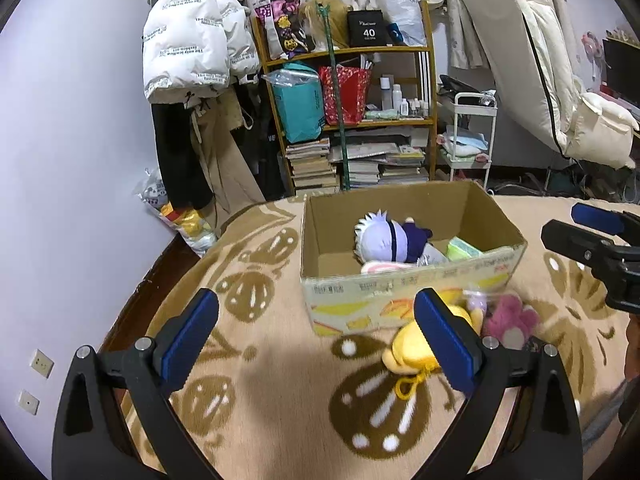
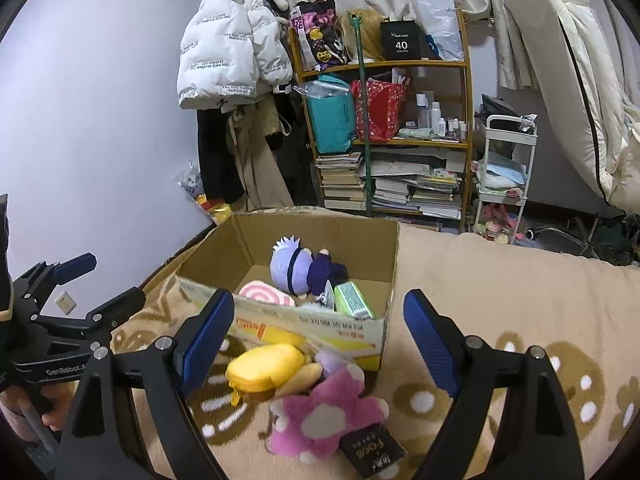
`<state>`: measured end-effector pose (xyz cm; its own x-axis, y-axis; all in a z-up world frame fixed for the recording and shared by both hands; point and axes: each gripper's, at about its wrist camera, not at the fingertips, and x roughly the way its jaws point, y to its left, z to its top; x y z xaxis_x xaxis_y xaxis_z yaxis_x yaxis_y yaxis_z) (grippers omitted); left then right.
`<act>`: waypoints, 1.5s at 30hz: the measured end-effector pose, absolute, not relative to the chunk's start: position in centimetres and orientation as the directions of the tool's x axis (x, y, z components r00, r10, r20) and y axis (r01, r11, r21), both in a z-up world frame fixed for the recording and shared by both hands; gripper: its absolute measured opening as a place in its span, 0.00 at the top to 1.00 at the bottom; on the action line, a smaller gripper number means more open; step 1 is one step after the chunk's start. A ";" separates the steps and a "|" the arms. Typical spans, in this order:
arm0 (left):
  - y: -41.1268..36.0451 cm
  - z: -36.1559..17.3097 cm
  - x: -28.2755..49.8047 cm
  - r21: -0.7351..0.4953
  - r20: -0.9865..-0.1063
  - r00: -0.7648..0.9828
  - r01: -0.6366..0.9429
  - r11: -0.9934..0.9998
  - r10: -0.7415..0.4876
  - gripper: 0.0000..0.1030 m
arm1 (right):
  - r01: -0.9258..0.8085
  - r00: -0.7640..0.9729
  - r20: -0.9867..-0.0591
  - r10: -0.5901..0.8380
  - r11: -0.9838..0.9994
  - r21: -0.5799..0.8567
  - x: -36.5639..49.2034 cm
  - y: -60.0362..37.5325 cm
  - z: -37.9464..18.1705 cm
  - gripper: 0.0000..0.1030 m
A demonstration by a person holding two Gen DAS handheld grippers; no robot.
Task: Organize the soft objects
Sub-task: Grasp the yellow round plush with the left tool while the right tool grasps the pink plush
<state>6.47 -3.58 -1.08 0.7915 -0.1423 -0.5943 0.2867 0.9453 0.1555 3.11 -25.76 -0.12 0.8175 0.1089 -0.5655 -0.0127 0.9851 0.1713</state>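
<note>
Already the cardboard box (image 2: 320, 248) on the fuzzy patterned blanket (image 2: 500, 280) holds a round-headed doll (image 2: 294, 266), a pink swirl cushion (image 2: 266, 294) and a green pack (image 2: 354, 300), so the sorting looks partly done. Both the right gripper (image 2: 318, 338) and left gripper (image 1: 316, 334) stand wide and empty. Next, I judge, comes a pinch on the fluffy pink plush (image 2: 328, 414) at six o'clock of the right view, or the smooth yellow plush (image 2: 266, 366) at seven, both just outside the box's near wall.
</note>
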 end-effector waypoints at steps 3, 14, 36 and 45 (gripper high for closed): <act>-3.5 -1.2 5.6 0.153 -0.606 0.782 0.294 0.944 -0.145 0.05 | -0.011 0.811 -0.575 0.107 0.986 0.168 2.4 -25.6 -0.2 0.12; -3.5 -2.2 4.2 0.138 -0.651 0.740 0.333 0.933 -0.168 0.05 | 0.026 0.763 -0.640 0.094 0.984 0.175 0.4 -25.8 -1.6 0.12; -5.6 -6.0 6.8 0.104 -0.736 0.649 0.391 0.915 -0.193 0.05 | 0.093 0.648 -0.751 0.127 0.965 0.244 2.6 -26.6 -5.5 0.12; -7.5 -7.5 7.0 0.145 -0.757 0.626 0.439 0.887 -0.186 0.05 | 0.119 0.557 -0.819 0.141 0.962 0.246 3.8 -26.8 -7.8 0.12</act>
<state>7.03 -7.46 -7.52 0.6265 -0.1861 -0.7569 0.4386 0.8869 0.1450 3.76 -26.82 -7.85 0.5568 0.1407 -0.8186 0.1185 0.9620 0.2460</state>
